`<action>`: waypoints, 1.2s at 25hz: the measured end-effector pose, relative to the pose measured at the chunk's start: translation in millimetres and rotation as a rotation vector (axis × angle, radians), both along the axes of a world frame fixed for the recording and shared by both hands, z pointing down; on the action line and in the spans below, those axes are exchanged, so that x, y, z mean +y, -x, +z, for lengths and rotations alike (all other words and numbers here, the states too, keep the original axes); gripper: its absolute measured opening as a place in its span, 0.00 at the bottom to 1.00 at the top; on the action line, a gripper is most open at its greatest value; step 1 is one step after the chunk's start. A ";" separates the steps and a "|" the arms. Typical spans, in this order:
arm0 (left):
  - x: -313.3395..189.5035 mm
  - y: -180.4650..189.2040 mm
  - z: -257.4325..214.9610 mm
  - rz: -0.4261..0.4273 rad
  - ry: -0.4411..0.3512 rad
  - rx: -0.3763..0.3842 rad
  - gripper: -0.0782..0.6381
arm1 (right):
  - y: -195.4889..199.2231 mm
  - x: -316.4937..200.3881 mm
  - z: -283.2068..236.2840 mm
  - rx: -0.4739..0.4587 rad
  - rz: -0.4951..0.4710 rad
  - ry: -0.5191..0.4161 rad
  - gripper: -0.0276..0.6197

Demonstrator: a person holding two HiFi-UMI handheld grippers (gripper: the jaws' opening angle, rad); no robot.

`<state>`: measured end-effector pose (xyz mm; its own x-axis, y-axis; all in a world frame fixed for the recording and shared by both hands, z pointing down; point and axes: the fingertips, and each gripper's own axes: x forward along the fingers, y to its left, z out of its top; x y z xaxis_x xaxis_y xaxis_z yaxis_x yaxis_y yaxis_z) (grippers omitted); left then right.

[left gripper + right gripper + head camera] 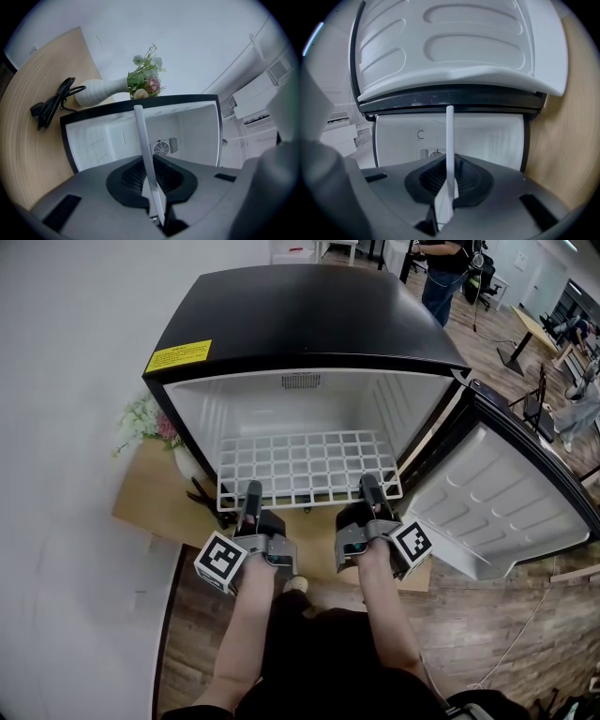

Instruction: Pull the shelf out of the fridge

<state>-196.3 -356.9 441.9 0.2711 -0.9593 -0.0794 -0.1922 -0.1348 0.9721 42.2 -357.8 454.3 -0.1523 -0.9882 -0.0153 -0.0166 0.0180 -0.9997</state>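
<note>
Head view shows the small black fridge [309, 324] standing on a wooden counter [150, 493] with its door [497, 502] swung wide to the right and the white wire shelf [305, 465] lying flat inside, its front edge about at the mouth of the cabinet. The left gripper [251, 498] and right gripper [370, 486] sit side by side on that front edge. In each gripper view the fingers [124, 180] are clamped on the thin white rim of the shelf, which runs straight up between them. So the door is open and the two-handed grip looks set. Most of the shelf still seems to be within the walls, so nearly the whole draw outward is left. A vase [101, 89] and a black cable [54, 105] lie beside the fridge, clear of the path.
</note>
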 end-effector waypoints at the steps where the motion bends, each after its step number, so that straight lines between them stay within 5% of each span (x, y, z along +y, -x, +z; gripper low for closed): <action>1: -0.1 -0.1 -0.5 0.000 -0.001 0.001 0.16 | 0.1 0.0 -0.2 0.000 0.001 0.000 0.06; 22: -1.3 -1.5 1.1 0.007 -0.002 0.012 0.16 | -0.6 -0.4 3.1 0.000 0.006 0.006 0.06; 30: 7.2 -2.5 -6.8 0.009 -0.008 -0.048 0.17 | -1.3 8.3 -7.7 -0.035 0.000 -0.026 0.08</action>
<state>-193.8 -349.7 435.1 0.2830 -0.9563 -0.0740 -0.2373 -0.1446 0.9606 43.5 -349.5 446.5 -0.1514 -0.9874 -0.0464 0.0182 0.0441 -0.9989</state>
